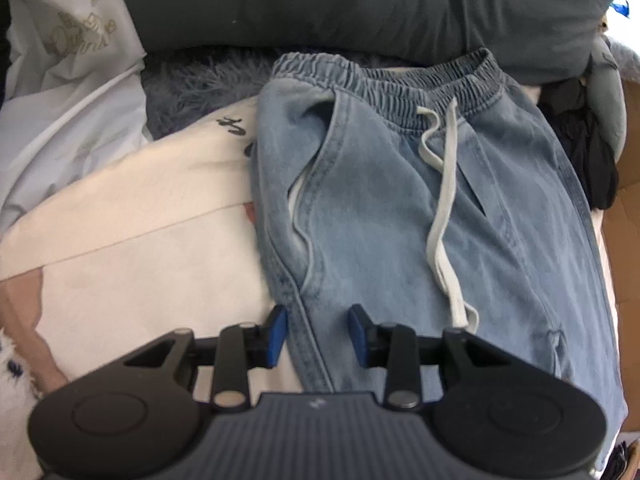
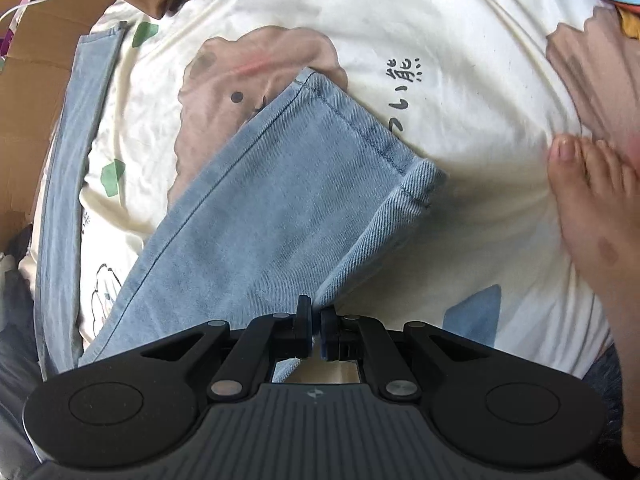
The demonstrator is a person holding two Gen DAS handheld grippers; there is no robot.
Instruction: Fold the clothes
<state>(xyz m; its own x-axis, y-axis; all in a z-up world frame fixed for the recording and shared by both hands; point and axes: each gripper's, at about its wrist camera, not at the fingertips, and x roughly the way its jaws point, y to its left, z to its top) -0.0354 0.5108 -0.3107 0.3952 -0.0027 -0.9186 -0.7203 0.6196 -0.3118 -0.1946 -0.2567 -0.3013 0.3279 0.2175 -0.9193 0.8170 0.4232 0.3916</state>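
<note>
In the left wrist view, a white printed bag (image 1: 68, 80) lies crumpled at the far left, its contents hidden. Next to it spreads the cream sheet (image 1: 132, 240) of a bed, with a grey fluffy blanket (image 1: 192, 88) and a dark grey pillow (image 1: 360, 4) behind. The light blue jeans (image 1: 400, 200) lie flat on the sheet, elastic waistband farthest from the camera, white drawstring (image 1: 440, 208) trailing down the front. The left gripper (image 1: 318, 336) has its fingers spread, straddling the jeans' left side seam.

In the right wrist view, brown cardboard (image 2: 36, 64) sits at the left edge. One jeans leg (image 2: 68, 168) runs along it; the other leg (image 2: 272, 208) crosses the bear-printed sheet, its hem (image 2: 360, 120) at the far end. The right gripper (image 2: 316, 332) has its fingers pressed together, pinching this leg's edge. A bare foot (image 2: 588, 208) rests on the sheet at right.
</note>
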